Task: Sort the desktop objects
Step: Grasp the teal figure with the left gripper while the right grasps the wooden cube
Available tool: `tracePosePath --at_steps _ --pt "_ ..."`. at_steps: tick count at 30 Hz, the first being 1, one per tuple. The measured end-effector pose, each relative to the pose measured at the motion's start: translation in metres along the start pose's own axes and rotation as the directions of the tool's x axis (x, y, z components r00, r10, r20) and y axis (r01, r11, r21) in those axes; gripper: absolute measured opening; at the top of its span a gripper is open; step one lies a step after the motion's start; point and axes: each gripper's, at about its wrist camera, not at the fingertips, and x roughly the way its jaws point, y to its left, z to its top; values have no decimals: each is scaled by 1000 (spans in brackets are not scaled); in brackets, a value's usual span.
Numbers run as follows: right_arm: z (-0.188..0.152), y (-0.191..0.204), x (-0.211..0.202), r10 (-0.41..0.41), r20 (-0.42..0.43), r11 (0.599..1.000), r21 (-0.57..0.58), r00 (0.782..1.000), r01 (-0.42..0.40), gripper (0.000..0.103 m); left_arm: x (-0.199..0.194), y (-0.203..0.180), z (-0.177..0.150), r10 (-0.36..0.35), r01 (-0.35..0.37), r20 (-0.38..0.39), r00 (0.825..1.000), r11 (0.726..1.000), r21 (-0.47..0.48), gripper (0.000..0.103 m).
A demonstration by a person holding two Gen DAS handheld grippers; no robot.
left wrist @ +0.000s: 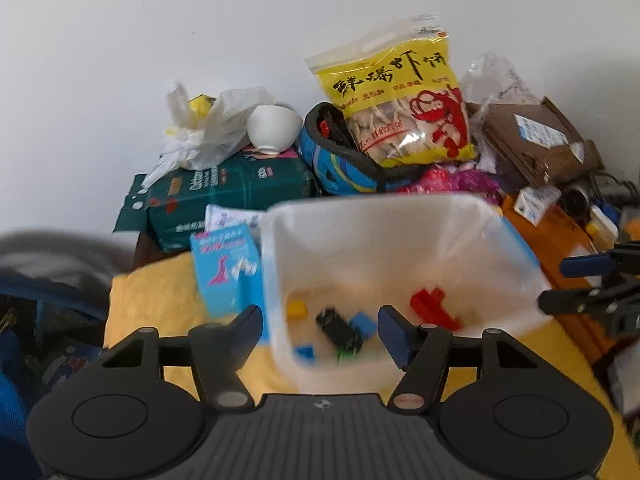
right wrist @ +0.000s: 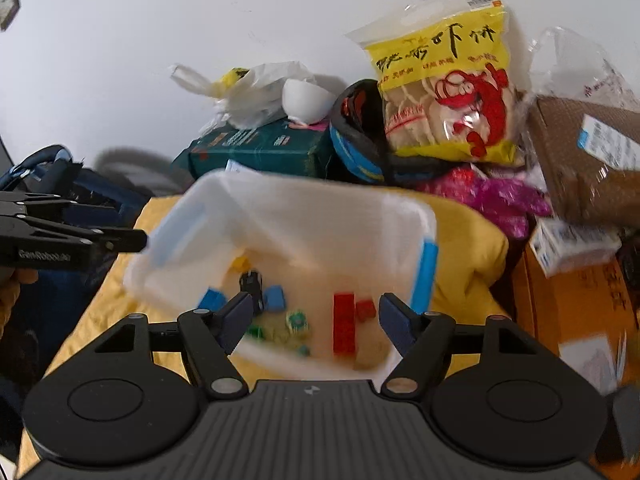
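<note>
A translucent white plastic box (left wrist: 400,232) with blue clips sits on a yellow cloth (left wrist: 160,292); it also shows in the right wrist view (right wrist: 320,208). Inside lie small toy bricks: a red piece (left wrist: 434,308), a yellow one (left wrist: 297,309), a black one (left wrist: 338,328) and blue ones (left wrist: 364,322); the right wrist view shows a red brick (right wrist: 345,324) and blue bricks (right wrist: 275,298). My left gripper (left wrist: 320,322) is open and empty above the box's near edge. My right gripper (right wrist: 316,316) is open and empty over the box.
A light blue carton (left wrist: 224,272) stands left of the box. Behind are a green tissue pack (left wrist: 232,196), a white bowl (left wrist: 274,128), a yellow snack bag (left wrist: 404,100), a blue pouch (left wrist: 340,160), a cardboard box (left wrist: 536,140) and an orange box (right wrist: 572,312).
</note>
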Motion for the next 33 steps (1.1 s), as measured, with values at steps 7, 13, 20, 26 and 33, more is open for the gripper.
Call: tracePosePath --at_steps 7,13,20,26,33 --pt "-108 -10 -9 -12 -64 999 52 998 15 73 -25 -1 -126 -22 22 -13 1000 999 -32 67" --pt "-174 -5 7 -42 -162 999 25 986 47 73 -10 -22 -186 -7 10 -110 994 1000 26 67" --pt "-188 -2 18 -84 -168 996 16 982 88 62 7 -35 -200 7 -1 -149 989 999 46 62" --pt "-185 2 26 -86 -167 996 -16 982 85 33 10 -35 -199 5 2 -143 990 999 45 28" --pt "-182 -1 7 -44 -117 998 46 992 50 33 -15 -20 -191 -19 17 -91 996 999 -27 28"
